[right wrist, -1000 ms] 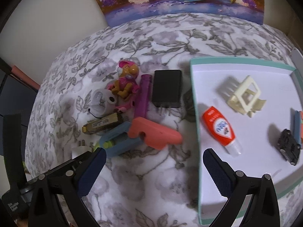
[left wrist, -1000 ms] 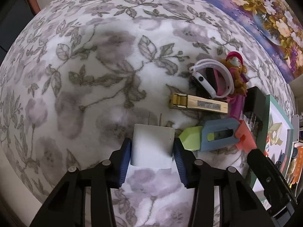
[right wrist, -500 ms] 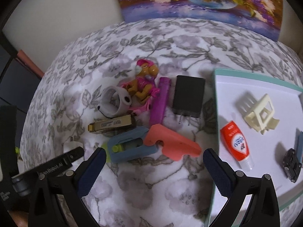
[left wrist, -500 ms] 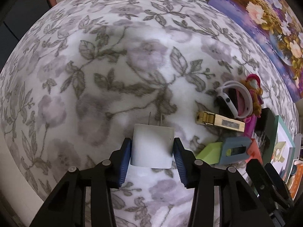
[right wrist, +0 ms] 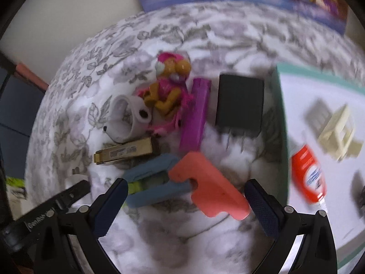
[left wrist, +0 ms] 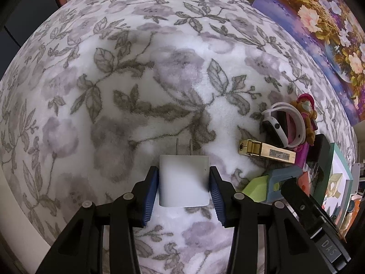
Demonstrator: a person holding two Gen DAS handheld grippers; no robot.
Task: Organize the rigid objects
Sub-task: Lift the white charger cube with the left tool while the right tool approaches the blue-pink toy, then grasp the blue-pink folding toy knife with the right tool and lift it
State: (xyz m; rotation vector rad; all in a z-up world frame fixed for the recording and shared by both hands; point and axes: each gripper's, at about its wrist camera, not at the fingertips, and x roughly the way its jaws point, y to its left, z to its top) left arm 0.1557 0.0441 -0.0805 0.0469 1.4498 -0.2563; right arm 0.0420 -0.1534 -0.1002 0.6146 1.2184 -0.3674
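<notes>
My left gripper (left wrist: 183, 190) is shut on a white plug charger (left wrist: 183, 180), its prongs pointing away over the floral cloth, left of the pile. The pile holds a white watch (right wrist: 127, 116), a pink toy figure (right wrist: 168, 84), a gold lighter (right wrist: 124, 153), a purple stick (right wrist: 196, 114), a black charger (right wrist: 239, 105), a blue holder (right wrist: 150, 169) and a coral piece (right wrist: 209, 189). My right gripper (right wrist: 184, 205) hangs open just above the coral piece and the blue holder, with its pads on either side of them and apart from both.
A teal-rimmed white tray (right wrist: 281, 114) at the right holds a cream clip (right wrist: 340, 132), a red-and-white tube (right wrist: 308, 175) and a dark item at the edge. A flower painting (left wrist: 319, 34) leans at the back. The floral cloth (left wrist: 114, 91) stretches to the left.
My left gripper carried the white charger left, away from the pile. My right gripper sank and shifted left, from the tray's edge to over the coral and blue pieces.
</notes>
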